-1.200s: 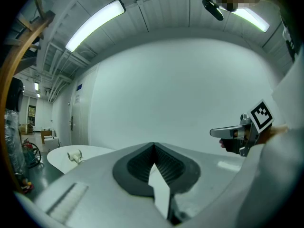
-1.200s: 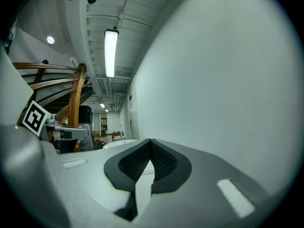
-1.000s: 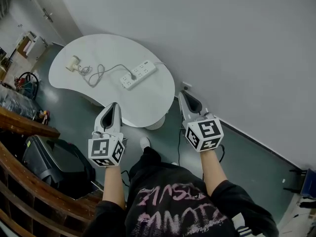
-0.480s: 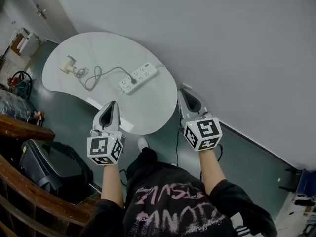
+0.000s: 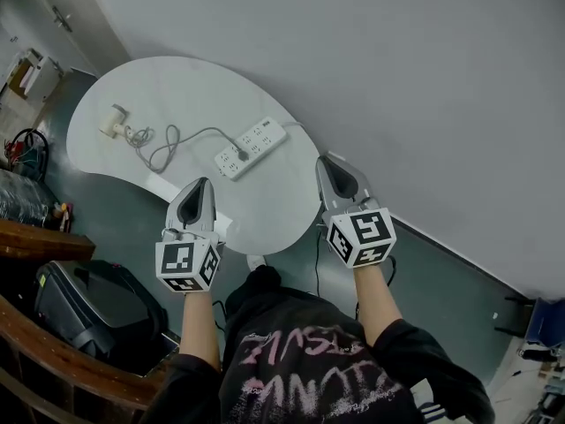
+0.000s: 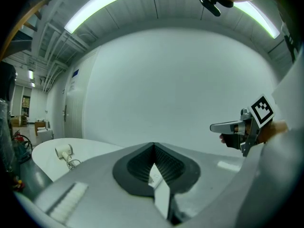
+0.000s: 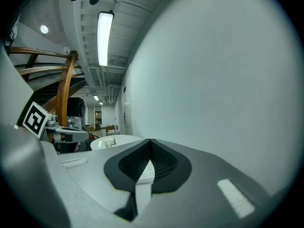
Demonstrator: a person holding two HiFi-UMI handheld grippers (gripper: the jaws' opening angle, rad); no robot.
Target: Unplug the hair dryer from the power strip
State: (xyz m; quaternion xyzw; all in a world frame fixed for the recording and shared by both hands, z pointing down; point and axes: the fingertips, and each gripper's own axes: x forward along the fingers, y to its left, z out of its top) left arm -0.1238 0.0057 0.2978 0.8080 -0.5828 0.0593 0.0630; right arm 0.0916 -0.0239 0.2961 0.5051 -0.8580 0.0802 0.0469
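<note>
A white power strip [image 5: 252, 148] lies on the white kidney-shaped table [image 5: 177, 87]. A dark plug [image 5: 239, 156] sits in its near end. The grey cord [image 5: 163, 144] loops left to the small white hair dryer [image 5: 113, 122], which also shows in the left gripper view as a hair dryer [image 6: 63, 152]. My left gripper [image 5: 201, 189] hangs at the table's near edge, shut and holding nothing. My right gripper [image 5: 329, 166] is at the table's right end, beside the strip, also shut with nothing in it. Both are well short of the plug.
A grey wall [image 5: 397, 78] runs behind the table. A black bag [image 5: 88, 299] and a wooden rail [image 5: 35, 237] are at the lower left. The strip's own cable [image 5: 316, 254] drops to the floor by the right gripper. The person's legs are below.
The table has drawn closer in the head view. Both grippers now reach its near edge. Their jaws have stayed shut.
</note>
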